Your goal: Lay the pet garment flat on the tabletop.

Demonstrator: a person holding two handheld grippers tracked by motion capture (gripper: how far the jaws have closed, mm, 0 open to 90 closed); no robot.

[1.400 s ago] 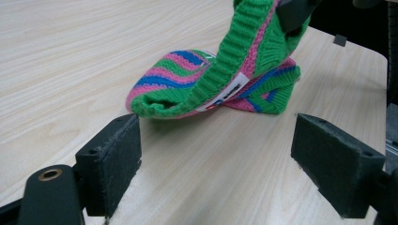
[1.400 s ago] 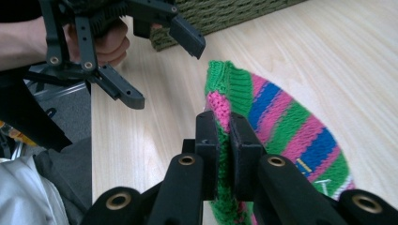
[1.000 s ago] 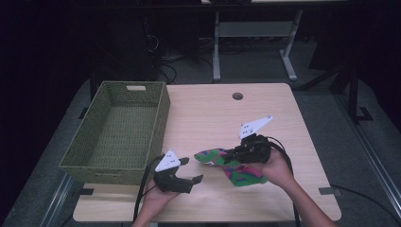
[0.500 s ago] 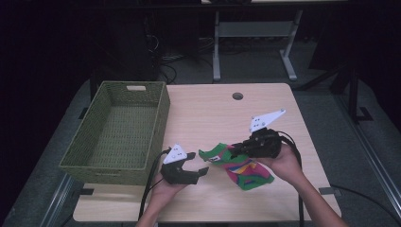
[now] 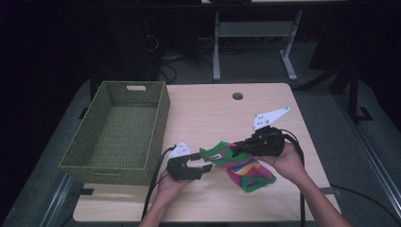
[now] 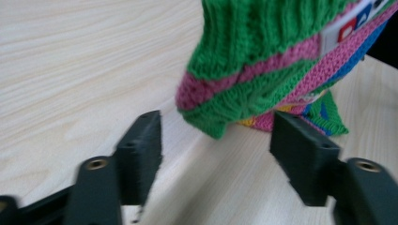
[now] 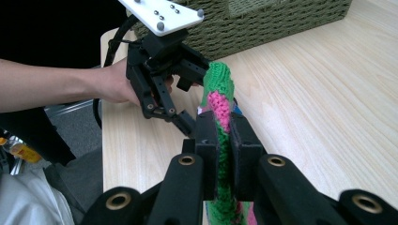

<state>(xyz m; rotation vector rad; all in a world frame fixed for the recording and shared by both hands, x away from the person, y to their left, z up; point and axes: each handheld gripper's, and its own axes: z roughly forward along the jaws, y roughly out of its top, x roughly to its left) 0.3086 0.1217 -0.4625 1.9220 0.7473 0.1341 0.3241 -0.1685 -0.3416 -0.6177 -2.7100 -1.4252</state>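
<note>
One knitted sock (image 5: 239,163), striped green and pink with other colours, is hanging from the right tool (image 5: 236,147), whose jaws are pinching its ribbed cuff; the foot end is draping onto the surface (image 5: 208,109). Soft, light, floppy, probably stretchy, so it is sagging wherever unsupported. The free cuff end looks like the best second hold. The left tool (image 5: 201,166) is closing around that end, pads not yet touching. One empty woven basket (image 5: 118,137) is sitting at the left. Two tools in use.

knit sock (image 5: 239,163): green, pink stripes, blue and yellow patches, white label | basket (image 5: 120,132): olive-green weave | table (image 5: 213,113): pale wood grain | hand-held grippers: black, white plates
</note>
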